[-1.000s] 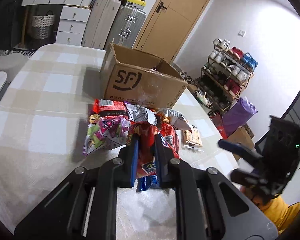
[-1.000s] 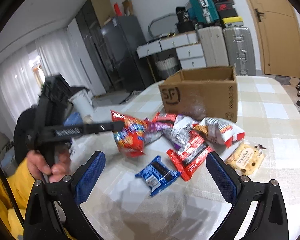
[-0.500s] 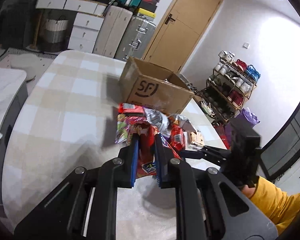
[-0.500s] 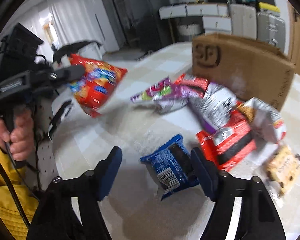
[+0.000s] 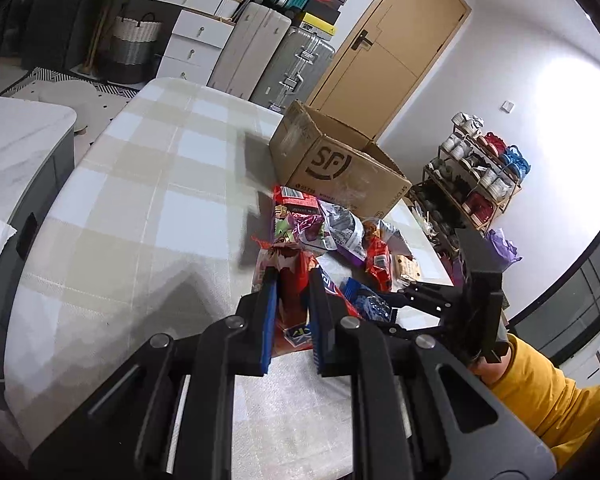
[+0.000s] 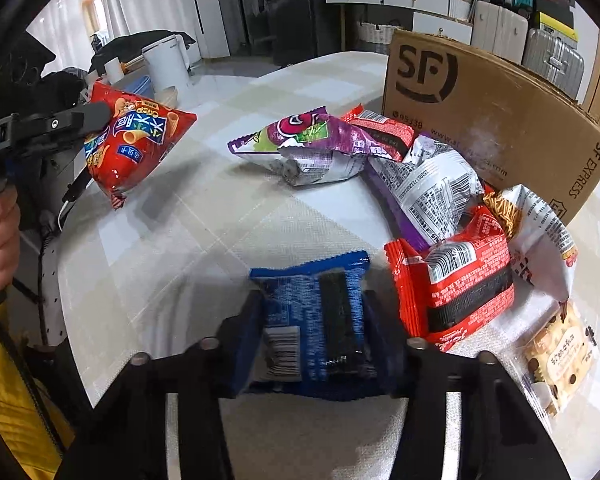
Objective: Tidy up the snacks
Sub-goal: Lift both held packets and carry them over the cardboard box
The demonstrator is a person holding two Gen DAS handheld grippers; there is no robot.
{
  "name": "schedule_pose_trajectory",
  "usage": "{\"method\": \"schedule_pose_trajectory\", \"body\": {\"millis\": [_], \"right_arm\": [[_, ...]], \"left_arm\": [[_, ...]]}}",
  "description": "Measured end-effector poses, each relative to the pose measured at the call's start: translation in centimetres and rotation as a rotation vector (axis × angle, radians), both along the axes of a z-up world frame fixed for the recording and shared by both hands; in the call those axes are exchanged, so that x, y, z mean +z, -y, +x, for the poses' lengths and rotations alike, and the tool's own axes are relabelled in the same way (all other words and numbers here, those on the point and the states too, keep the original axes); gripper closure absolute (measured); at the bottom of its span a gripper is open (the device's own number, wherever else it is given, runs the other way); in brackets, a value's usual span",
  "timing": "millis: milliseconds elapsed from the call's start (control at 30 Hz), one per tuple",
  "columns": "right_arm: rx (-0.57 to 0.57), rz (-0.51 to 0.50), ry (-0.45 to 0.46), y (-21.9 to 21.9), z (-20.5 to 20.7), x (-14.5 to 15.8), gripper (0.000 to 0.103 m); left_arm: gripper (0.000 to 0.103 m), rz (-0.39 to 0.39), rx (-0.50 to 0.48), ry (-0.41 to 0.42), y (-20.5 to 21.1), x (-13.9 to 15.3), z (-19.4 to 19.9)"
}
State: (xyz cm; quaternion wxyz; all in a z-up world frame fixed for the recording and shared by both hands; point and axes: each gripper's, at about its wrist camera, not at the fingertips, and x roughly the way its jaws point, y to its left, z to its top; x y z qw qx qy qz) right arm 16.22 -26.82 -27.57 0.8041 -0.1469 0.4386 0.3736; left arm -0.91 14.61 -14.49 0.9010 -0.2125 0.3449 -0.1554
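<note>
My left gripper (image 5: 292, 280) is shut on a red snack bag (image 5: 288, 300). In the right wrist view that red bag (image 6: 140, 140) hangs above the table at the left, clear of the pile. My right gripper (image 6: 314, 304) points down at a blue cookie packet (image 6: 320, 312) on the table. Its jaws are closing, with the packet between them and the pads against its two sides. An open cardboard box (image 6: 480, 100) marked SF stands behind a pile of snacks: a purple bag (image 6: 312, 140), a grey-white bag (image 6: 432, 188) and a red packet (image 6: 460, 280).
A clear biscuit packet (image 6: 556, 352) lies right of the red packet. The checked tablecloth (image 5: 140, 200) stretches bare to the left of the pile. A white kettle (image 6: 166, 64) stands on a side counter. Suitcases (image 5: 296, 60) and a shoe rack (image 5: 480, 184) line the walls.
My right gripper has come down over the blue packet and its jaws have narrowed from wide apart onto it. The left gripper has carried the red bag away from the pile, to the left.
</note>
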Motion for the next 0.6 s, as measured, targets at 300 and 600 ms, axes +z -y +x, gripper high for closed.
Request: {"method": "schedule_pose_trajectory", "body": {"millis": [300, 600], "right_arm": [[-0.028, 0.129, -0.012, 1.0, -0.6, 2.0, 0.059], [-0.077, 0.275, 0.059, 4.2, -1.7, 8.2, 0.059]], "left_arm": [[0.091, -0.006, -0.015, 0.006, 0.9, 0.3, 0.7], [0.091, 0.052, -0.036, 0.07, 2.9, 3.5, 0.5]]}}
